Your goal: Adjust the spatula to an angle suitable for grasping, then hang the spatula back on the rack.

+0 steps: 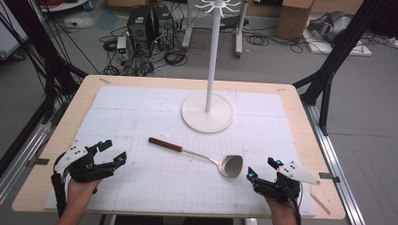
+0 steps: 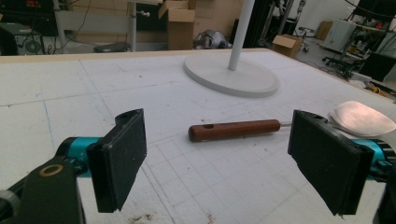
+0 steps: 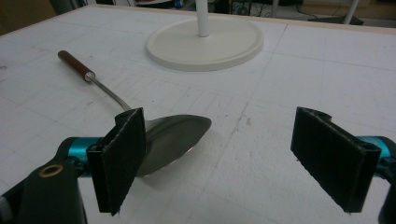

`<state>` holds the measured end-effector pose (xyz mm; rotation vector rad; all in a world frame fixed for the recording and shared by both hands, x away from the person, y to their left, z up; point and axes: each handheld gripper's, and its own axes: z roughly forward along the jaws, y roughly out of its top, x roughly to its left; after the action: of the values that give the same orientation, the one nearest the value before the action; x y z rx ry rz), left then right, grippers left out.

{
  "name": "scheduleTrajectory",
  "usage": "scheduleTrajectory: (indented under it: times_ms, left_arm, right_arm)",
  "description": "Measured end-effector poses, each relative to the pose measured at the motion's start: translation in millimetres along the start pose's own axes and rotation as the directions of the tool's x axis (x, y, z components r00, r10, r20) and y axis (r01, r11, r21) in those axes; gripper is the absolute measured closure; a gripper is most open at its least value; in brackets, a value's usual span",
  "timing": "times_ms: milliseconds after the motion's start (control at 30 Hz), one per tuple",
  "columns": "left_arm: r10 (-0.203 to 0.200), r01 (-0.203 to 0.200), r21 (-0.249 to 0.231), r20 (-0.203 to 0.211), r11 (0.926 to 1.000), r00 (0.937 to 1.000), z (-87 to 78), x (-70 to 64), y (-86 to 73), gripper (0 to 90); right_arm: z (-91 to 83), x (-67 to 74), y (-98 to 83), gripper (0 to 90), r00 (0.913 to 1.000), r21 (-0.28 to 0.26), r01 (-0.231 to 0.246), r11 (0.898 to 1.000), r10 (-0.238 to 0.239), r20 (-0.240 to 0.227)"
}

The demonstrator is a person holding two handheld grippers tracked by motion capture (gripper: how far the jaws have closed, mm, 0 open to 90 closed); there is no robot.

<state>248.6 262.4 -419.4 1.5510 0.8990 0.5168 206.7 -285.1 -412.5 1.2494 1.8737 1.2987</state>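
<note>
A metal ladle [image 1: 230,165] with a brown wooden handle [image 1: 165,144] lies flat on the white gridded mat [image 1: 141,117], handle toward the back left, bowl toward the front right. My left gripper [image 1: 114,151] rests at the front left, open and empty, and its view looks at the handle [image 2: 233,130] lying ahead between the jaws. My right gripper [image 1: 263,169] sits at the front right, open and empty, just right of the bowl [image 3: 173,140]. A white stand [image 1: 207,112] with a round base and tall pole rises behind the ladle.
The stand's hook ring [image 1: 217,5] tops the pole. The wooden table edge [image 1: 309,136] frames the mat. Black frame legs [image 1: 328,79] stand at both sides, with computers and cables [image 1: 145,28] on the floor behind.
</note>
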Motion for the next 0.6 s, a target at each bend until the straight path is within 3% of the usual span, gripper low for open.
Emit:
scheduleTrajectory:
  times_ms: [333, 467, 600]
  left_arm:
    - [0.026, -0.027, 0.044, 0.012, 0.9987, 0.9996, 8.0, -2.2, -3.1, 21.1]
    - [0.024, -0.025, 0.051, 0.022, 0.9984, 0.9995, 9.2, -2.4, -4.4, 21.2]
    - [0.012, -0.013, 0.038, 0.023, 0.9992, 0.9997, 7.1, 2.0, -3.9, 21.1]
  right_arm:
    - [1.4, 3.5, 0.0, 20.6, 0.9993, 0.018, 0.032, 0.999, -0.032, -0.020]
    - [3.1, 3.5, 2.4, 18.9, 0.9997, 0.009, 0.010, 1.000, -0.009, -0.022]
    - [11.3, 7.7, 5.7, 15.9, 0.9988, 0.041, 0.011, 0.999, -0.009, -0.048]
